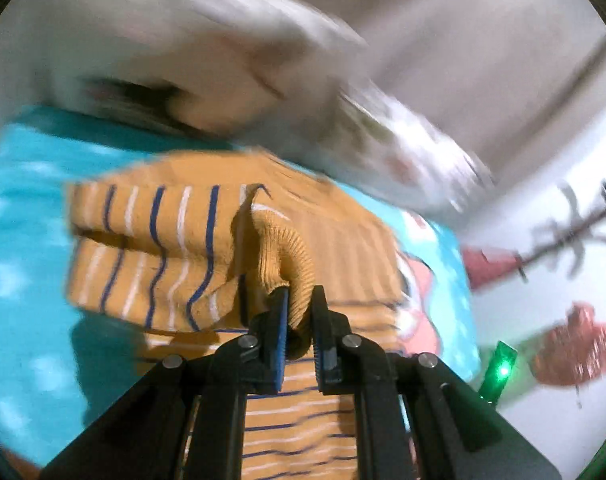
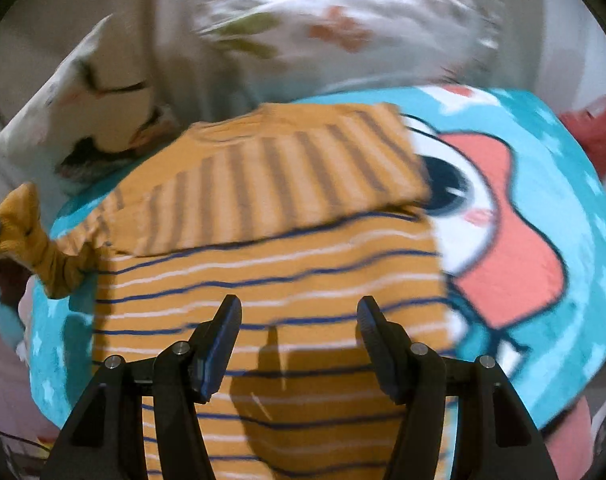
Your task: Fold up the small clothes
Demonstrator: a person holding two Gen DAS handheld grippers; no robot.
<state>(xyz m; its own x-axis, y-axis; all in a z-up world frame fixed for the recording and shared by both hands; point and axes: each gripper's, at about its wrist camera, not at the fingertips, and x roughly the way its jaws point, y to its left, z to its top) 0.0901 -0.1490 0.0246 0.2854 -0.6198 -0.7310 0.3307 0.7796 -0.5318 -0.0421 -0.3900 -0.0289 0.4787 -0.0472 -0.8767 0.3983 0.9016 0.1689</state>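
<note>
The orange striped shirt (image 2: pixel 271 264) lies spread on the turquoise cartoon blanket (image 2: pixel 563 168), its far part already turned over so the paler inside of the knit faces up. I judge it light and limp, a thin jersey that will sag and drag rather than hold a crease, so it wants a grip on a firm edge. The ribbed cuff (image 1: pixel 291 256) is that edge, thicker and less likely to slip than the body cloth. My left gripper (image 1: pixel 300 300) has its blue pads pinched on this cuff, the sleeve rising off the shirt in a bunched arc. In the right view the same sleeve (image 2: pixel 43 256) trails off to the far left. My right gripper (image 2: pixel 299 312) hangs over the near half of the shirt with its fingers wide apart, holding nothing. Beyond the blanket sit a printed white pillow (image 2: pixel 83 92) and, I think, a loose floral cloth (image 2: pixel 343 24), though the blur leaves that uncertain.
</note>
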